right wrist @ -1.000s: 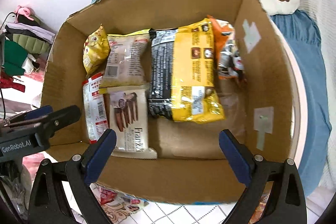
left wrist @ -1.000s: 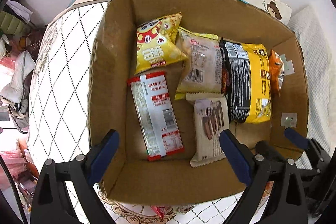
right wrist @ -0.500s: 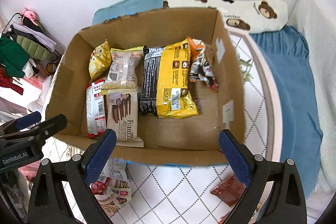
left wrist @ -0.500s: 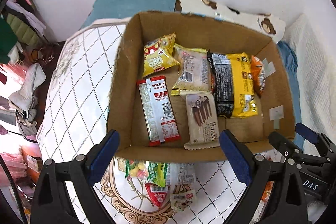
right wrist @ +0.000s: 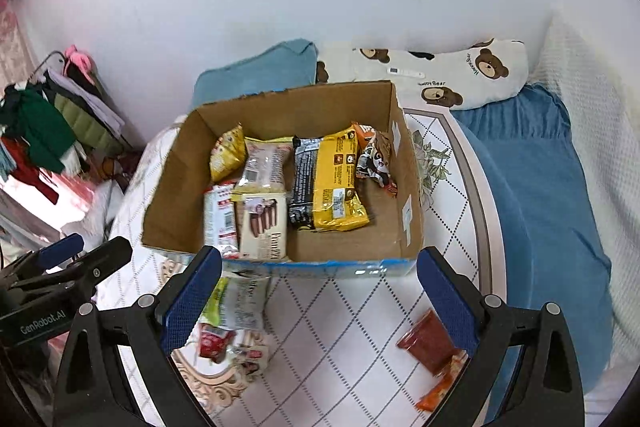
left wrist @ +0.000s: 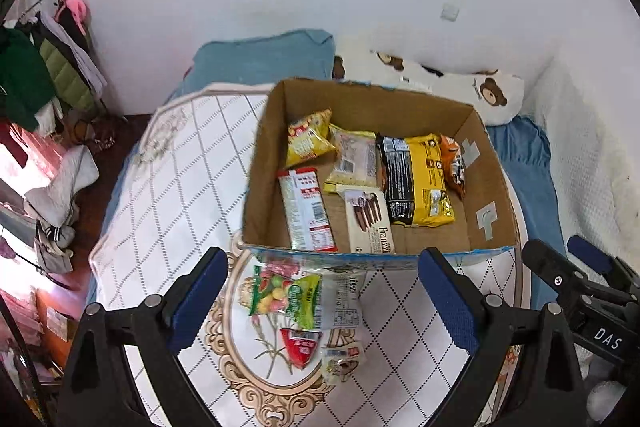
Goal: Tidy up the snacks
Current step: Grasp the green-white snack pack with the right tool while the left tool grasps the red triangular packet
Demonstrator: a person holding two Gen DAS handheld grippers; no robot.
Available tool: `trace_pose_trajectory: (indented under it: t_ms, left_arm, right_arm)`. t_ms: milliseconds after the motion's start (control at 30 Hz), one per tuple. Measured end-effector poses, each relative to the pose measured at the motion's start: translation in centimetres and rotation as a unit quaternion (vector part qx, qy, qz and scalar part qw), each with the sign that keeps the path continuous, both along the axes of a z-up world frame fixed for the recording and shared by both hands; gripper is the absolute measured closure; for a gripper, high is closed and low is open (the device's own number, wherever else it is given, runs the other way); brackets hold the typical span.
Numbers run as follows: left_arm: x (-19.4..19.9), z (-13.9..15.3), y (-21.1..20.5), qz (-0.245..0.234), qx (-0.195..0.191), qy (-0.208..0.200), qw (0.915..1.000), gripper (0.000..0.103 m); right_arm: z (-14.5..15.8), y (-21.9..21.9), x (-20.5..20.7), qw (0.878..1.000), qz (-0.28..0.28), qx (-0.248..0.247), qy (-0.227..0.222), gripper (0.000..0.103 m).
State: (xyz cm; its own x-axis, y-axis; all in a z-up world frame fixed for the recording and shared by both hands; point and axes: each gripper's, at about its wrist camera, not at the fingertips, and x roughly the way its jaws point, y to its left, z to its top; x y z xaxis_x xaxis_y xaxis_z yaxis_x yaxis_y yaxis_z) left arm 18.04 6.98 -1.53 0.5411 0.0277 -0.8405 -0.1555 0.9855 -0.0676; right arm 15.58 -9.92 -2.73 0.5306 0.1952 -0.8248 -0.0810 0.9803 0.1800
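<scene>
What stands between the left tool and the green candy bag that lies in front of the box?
Nothing visible does. The left tool is open and holds nothing, and the green candy bag lies uncovered on the quilt just before the cardboard box. Only the near wall of the box stands between the bag and the inside.

Your left gripper (left wrist: 322,301) and right gripper (right wrist: 318,301) share black frames, blue pads, silver screws at 6 o'clock.

Cardboard box (left wrist: 256,187) on the bed (left wrist: 168,187), snack packs (left wrist: 416,183) side by side inside it, loose packets (left wrist: 300,303) just before its near wall, pillows (right wrist: 452,75) behind, another packet (right wrist: 430,345) front right.
</scene>
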Motion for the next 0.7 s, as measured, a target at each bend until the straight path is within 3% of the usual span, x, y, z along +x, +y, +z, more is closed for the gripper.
trace_pose_trajectory:
  t_ms: [133, 267, 367, 400, 567, 700]
  left_arm:
    - [-1.9, 0.3, 1.4, -0.002, 0.008, -0.008, 0.9999, 0.006]
    - [-3.6, -2.7, 3.4, 0.004, 0.029, 0.022, 0.9993, 0.006]
    - [-4.0, -6.9, 4.5, -0.003, 0.024, 0.076, 0.9968, 0.006]
    - [-4.0, -8.5, 4.7, -0.01, 0.021, 0.097, 0.995, 0.006]
    - [-2.8, -16.5, 3.9, -0.05, -0.049, 0.199, 0.9775, 0.007]
    - [-1.1, -20.8, 3.0, -0.062, -0.1, 0.24, 0.9636, 0.007]
  right_arm:
    - [-0.4, 0.8, -2.1, 1.0, -0.004, 0.024, 0.017, 0.003]
    - [-4.2, 3.2, -4.1, 0.996, 0.022, 0.061, 0.068, 0.004]
    - [-8.2, 5.2, -4.8, 0.99, 0.037, 0.083, 0.112, 0.045]
    - [-9.3, 5.7, -4.9, 0.988, 0.038, 0.083, 0.126, 0.045]
    - [-14.6, 7.0, -5.9, 0.981, 0.026, 0.088, 0.172, 0.045]
    - [-17.1, 6.4, -6.6, 0.976, 0.002, 0.09, 0.196, 0.045]
